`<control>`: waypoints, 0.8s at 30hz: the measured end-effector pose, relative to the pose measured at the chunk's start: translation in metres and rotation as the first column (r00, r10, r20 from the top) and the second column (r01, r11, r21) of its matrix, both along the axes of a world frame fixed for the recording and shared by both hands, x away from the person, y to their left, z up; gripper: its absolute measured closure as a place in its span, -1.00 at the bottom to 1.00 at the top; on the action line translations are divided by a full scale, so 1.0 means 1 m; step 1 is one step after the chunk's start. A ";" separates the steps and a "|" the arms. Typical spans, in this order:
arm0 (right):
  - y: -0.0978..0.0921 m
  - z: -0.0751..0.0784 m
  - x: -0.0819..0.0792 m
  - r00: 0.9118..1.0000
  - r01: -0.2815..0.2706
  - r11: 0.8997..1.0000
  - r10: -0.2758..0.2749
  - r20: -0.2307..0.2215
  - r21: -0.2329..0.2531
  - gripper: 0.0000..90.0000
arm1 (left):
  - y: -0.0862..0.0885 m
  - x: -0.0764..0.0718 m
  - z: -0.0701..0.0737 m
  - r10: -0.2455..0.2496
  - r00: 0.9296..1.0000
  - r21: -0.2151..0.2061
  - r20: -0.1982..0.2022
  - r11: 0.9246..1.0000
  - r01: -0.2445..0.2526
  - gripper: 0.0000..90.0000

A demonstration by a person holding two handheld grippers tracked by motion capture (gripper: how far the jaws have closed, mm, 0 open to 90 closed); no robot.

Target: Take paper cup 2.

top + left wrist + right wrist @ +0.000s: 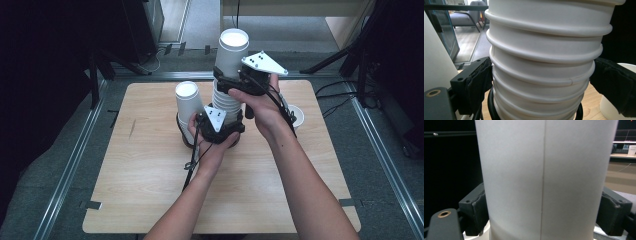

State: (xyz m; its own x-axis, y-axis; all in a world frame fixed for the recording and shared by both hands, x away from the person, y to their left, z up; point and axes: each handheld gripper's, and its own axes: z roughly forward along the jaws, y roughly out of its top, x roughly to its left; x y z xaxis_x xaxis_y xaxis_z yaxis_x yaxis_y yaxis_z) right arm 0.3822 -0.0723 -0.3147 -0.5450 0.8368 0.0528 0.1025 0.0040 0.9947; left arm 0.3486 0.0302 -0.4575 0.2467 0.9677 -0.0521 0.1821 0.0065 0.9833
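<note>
Mid-table: left gripper point(216, 131) clamps the nested paper cup stack point(544, 75) low; right gripper point(234, 85) closed on the top cup point(232, 52). Light, thin-walled, crushable; grip gently below rims.

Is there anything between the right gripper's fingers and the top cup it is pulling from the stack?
Nothing visible. The right gripper has its fingers pressed directly on the top cup. The left gripper clamps the stack of cups lower down.
</note>
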 end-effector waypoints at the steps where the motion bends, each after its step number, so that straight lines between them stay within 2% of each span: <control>1: 0.000 0.001 -0.001 1.000 -0.003 1.000 0.003 -0.001 0.012 -0.69 | 0.000 0.000 0.000 0.000 1.000 -0.002 0.001 1.000 0.000 -0.88; 4: -0.001 0.003 -0.002 1.000 0.017 0.999 -0.018 0.013 0.035 -0.68 | 0.000 0.000 0.000 0.000 1.000 -0.002 0.003 1.000 0.000 -0.88; 6: 0.000 0.005 -0.002 1.000 0.016 0.998 -0.017 0.005 0.058 -0.67 | 0.000 0.000 0.000 0.000 1.000 -0.003 0.002 1.000 0.000 -0.88; 10: 0.002 0.010 -0.004 0.999 0.031 0.999 -0.032 0.018 0.045 -0.65 | -0.001 0.000 0.000 0.001 1.000 -0.005 0.003 1.000 -0.001 -0.88; 19: 0.001 0.022 -0.010 0.997 0.047 0.996 -0.051 0.052 0.080 -0.63 | 0.000 0.000 0.000 -0.002 1.000 -0.004 0.006 1.000 0.002 -0.88; 21: 0.001 0.026 -0.013 0.995 0.057 0.995 -0.064 0.080 0.081 -0.63 | 0.000 0.000 0.000 -0.002 1.000 -0.001 0.004 1.000 0.002 -0.88; 24: 0.001 0.029 -0.015 0.993 0.057 0.995 -0.065 0.096 0.088 -0.63 | 0.000 0.000 0.000 -0.002 1.000 0.000 0.006 1.000 0.002 -0.88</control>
State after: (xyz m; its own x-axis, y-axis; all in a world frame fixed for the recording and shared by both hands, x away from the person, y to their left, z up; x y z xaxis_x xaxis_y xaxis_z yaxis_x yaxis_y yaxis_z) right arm 0.3674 -0.0713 -0.2853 -0.4993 0.8633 0.0733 0.0014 -0.0838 0.9965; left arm 0.3486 0.0302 -0.4580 0.2486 0.9673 -0.0510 0.1759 0.0066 0.9844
